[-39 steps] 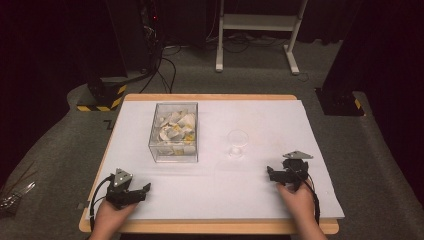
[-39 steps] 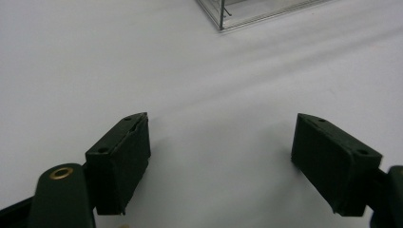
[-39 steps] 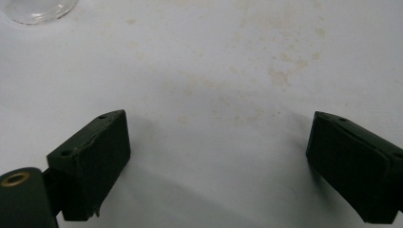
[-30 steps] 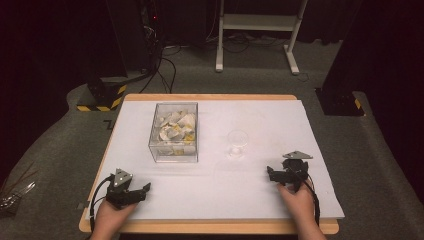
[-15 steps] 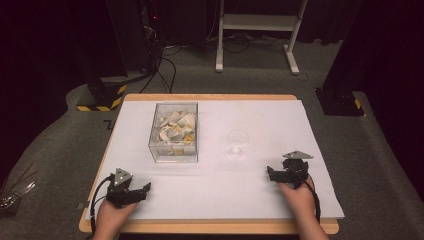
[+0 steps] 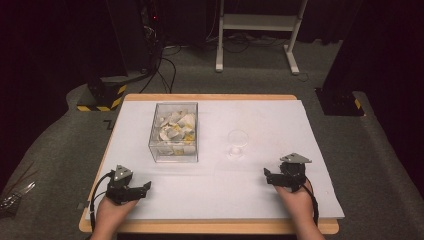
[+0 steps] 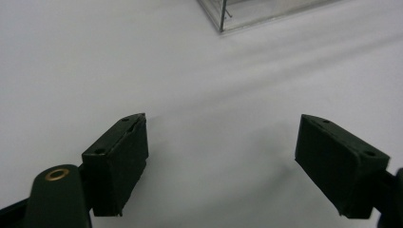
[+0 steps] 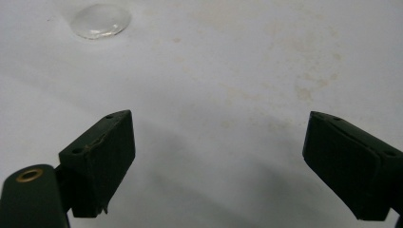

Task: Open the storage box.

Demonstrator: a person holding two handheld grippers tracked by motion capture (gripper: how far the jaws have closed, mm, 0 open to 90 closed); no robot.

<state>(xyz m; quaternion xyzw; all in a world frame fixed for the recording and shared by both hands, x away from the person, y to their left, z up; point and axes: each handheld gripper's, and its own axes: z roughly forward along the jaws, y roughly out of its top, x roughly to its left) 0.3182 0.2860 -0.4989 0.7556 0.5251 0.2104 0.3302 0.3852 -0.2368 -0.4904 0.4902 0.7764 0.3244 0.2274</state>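
High view overhead, facing forward; claw views skim table [image 6: 260, 195] close.

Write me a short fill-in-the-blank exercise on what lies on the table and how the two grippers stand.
1. The clear box holds pale pieces and stands to the ____ of the glass in the high view.
2. The left gripper has its jaws ____, with nothing between them.
3. The right gripper is ____ of any object, its jaws wide apart.
4. The sheet that covers the table is ____ in colour.

Missing words: left; open; empty; white
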